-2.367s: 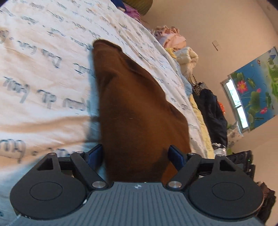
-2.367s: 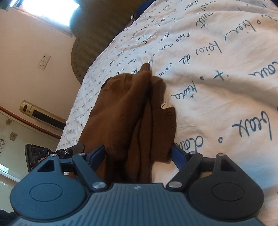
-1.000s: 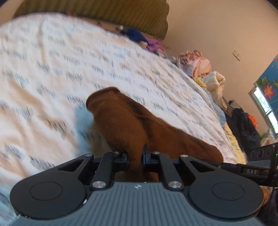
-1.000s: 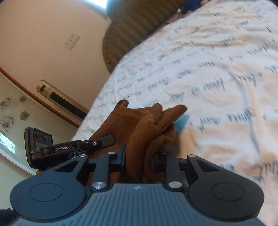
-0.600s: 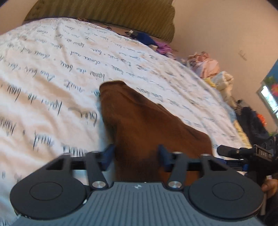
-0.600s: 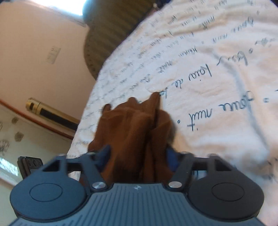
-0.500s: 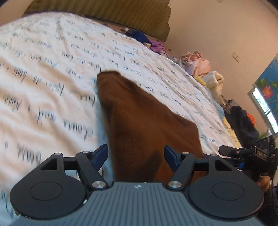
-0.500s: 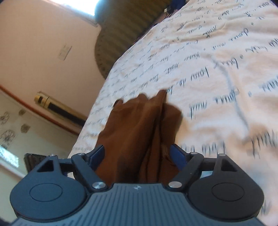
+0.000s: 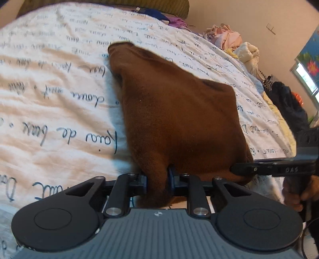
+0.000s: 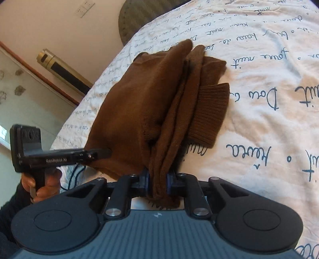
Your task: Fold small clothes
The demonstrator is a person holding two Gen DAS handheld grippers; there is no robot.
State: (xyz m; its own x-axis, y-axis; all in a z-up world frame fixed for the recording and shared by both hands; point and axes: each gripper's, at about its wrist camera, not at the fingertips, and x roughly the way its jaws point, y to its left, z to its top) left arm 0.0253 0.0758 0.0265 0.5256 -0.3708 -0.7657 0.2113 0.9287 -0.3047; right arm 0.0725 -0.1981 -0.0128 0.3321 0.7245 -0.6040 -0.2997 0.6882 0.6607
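Observation:
A brown knitted garment point(image 9: 175, 111) lies partly folded on a white bedspread with blue handwriting print point(image 9: 59, 119). My left gripper point(image 9: 158, 180) is shut on the garment's near edge. My right gripper point(image 10: 158, 182) is shut on the bunched near edge of the same garment point(image 10: 143, 103); a ribbed cuff point(image 10: 209, 113) sticks out to the right. The right gripper also shows in the left wrist view point(image 9: 239, 169) at the garment's right corner, and the left gripper shows in the right wrist view point(image 10: 101, 152) at its left corner.
A pile of loose clothes point(image 9: 235, 41) lies along the bed's far right edge. A dark green headboard point(image 10: 139, 14) stands at the back. The bedspread point(image 10: 269, 99) stretches to the right of the garment.
Half a second ago both grippers were open around the garment's near edge. Both have now shut on it and the near edge is bunched up between the fingers.

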